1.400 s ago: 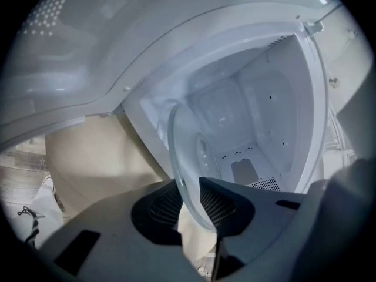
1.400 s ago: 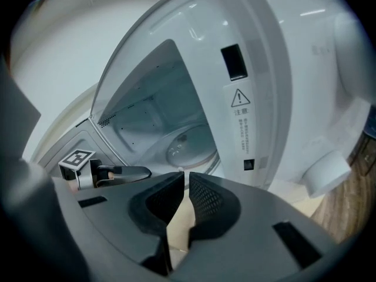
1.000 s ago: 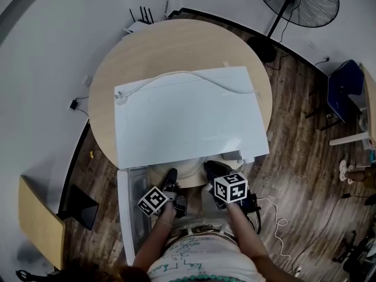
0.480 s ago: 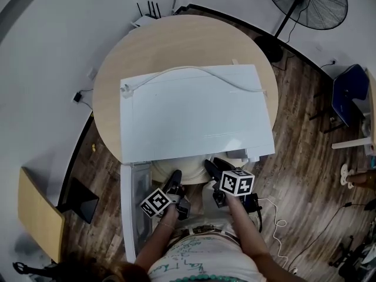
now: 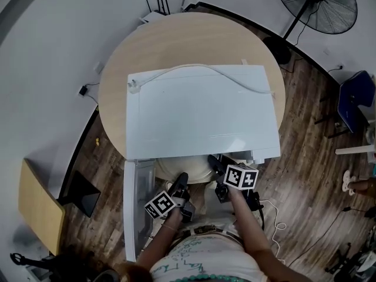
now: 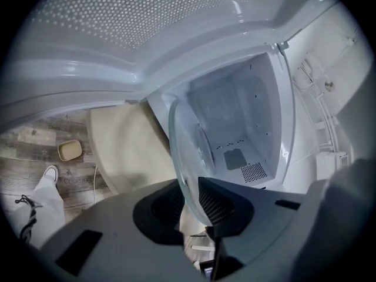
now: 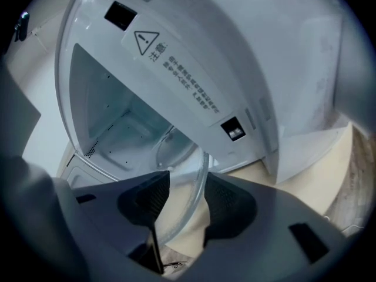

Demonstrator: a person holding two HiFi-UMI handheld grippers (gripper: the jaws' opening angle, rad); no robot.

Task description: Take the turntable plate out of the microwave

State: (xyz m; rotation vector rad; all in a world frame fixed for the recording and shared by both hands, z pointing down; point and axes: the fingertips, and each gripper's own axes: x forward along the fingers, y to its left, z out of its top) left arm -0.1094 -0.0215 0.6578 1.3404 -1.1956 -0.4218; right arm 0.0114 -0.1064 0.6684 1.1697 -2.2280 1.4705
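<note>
The left gripper (image 6: pixel 190 200) clamps the clear round glass turntable plate (image 6: pixel 187 135), its rim cut off behind the jaws, while the right gripper (image 7: pixel 181 200), jaws just opening, straddles it released.

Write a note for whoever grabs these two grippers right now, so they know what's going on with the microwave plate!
Left gripper: shut on the rim of the turntable plate.
Right gripper: open. Its jaws have just been opening; the plate's rim stands between them, but the pads are not pressing on it.
Things: the microwave sits on the round table with its door swung open. The plate is at the cavity mouth, partly out.
Done: door open, plate drawn to the front.
Left: bring the plate fully clear. A fresh right-hand grip would likely steady it first.
</note>
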